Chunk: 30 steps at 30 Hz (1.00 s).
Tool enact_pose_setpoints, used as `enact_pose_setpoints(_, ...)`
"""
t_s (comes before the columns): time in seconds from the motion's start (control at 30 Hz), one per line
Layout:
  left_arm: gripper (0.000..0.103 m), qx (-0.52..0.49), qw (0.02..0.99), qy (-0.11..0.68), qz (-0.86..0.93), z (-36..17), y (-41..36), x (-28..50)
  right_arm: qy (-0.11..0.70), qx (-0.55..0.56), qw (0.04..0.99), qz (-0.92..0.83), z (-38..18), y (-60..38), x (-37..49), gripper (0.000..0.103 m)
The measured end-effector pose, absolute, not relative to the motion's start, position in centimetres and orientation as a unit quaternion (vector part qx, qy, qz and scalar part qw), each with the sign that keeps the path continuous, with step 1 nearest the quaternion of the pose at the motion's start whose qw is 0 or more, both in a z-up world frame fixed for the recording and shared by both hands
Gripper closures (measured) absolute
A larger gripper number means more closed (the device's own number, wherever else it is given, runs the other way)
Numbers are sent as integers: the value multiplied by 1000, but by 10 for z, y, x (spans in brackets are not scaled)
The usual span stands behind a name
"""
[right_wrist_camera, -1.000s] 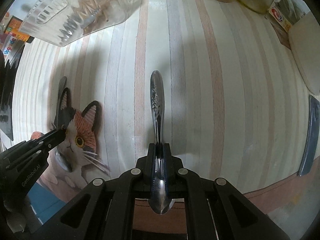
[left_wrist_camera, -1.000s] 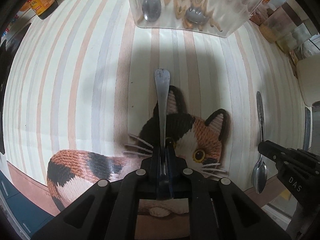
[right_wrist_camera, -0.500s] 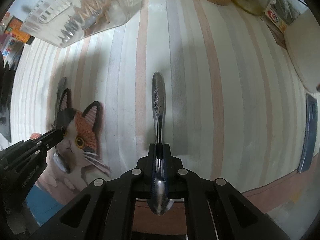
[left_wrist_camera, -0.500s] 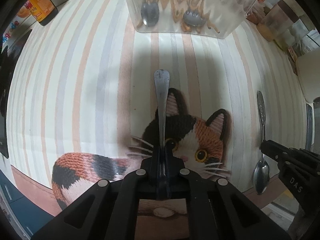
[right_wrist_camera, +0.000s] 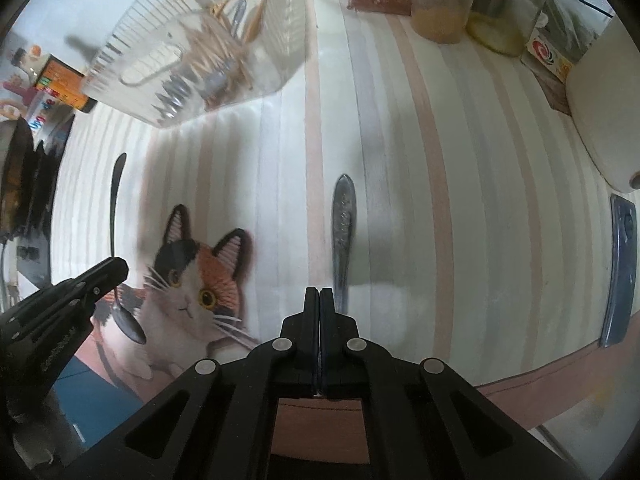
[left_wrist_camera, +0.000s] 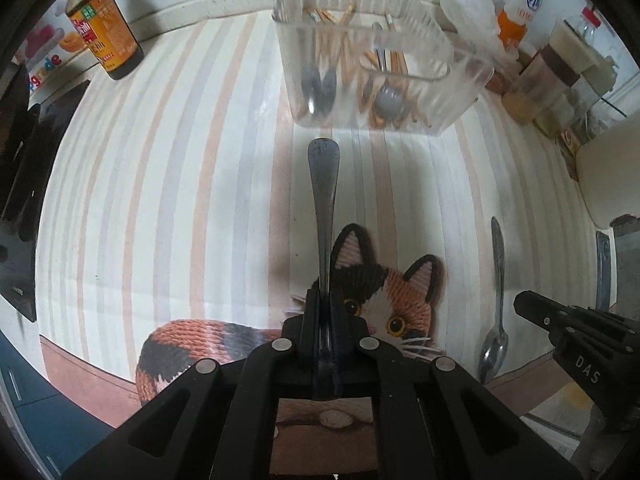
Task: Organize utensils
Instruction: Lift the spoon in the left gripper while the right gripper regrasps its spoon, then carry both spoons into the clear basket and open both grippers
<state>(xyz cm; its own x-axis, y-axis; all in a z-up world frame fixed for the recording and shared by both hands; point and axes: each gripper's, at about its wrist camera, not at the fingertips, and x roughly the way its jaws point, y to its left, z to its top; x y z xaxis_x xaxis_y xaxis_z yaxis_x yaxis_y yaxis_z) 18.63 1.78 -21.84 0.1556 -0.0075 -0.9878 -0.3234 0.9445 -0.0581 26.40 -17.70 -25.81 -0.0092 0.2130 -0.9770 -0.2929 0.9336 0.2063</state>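
Spoon (left_wrist_camera: pixel 324 200) in left claw (left_wrist_camera: pixel 325 300), right claw (right_wrist_camera: pixel 319 292) clenched empty beside second spoon (right_wrist_camera: pixel 343 232), clear bin (left_wrist_camera: pixel 460 92) ahead.

Utensil holder (left_wrist_camera: pixel 384 76) at mat's (left_wrist_camera: pixel 168 184) far edge, bottle (left_wrist_camera: pixel 105 36) to its left

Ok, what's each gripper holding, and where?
Left gripper grips a spoon at its neck, near the bowl. Right gripper is shut on nothing; patterned spoon is beside it.

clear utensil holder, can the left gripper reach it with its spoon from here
Probably yes. The left gripper is shut on its spoon, and only bare striped mat lies between it and the clear utensil holder straight ahead. The right gripper sits off to the side.
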Motion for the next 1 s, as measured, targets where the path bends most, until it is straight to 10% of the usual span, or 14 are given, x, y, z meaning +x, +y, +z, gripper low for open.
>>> enact_pose_setpoints(0.33, 101, -129, 756, 631, 119, -206, 29, 180, 683, 13, 707, 182, -245, -191, 273, 100)
enact_pose_setpoints(0.5, 101, -135, 741, 646, 126, -225, 37, 177, 716, 16, 678, 165, -277, -194, 274, 62)
enact_pose_setpoints(0.6, 101, -134, 735, 652, 128, -233, 36, 177, 727, -8, 670, 153, -298, -184, 272, 63)
enact_pose_setpoints(0.67, 101, -134, 733, 654, 130, -235, 37, 176, 715, -30, 682, 150, -299, -179, 269, 95)
enact_pose_setpoints(1.0, 101, -139, 745, 638, 138, -222, 44, 171, 698, -56, 697, 155, -282, -171, 264, 96)
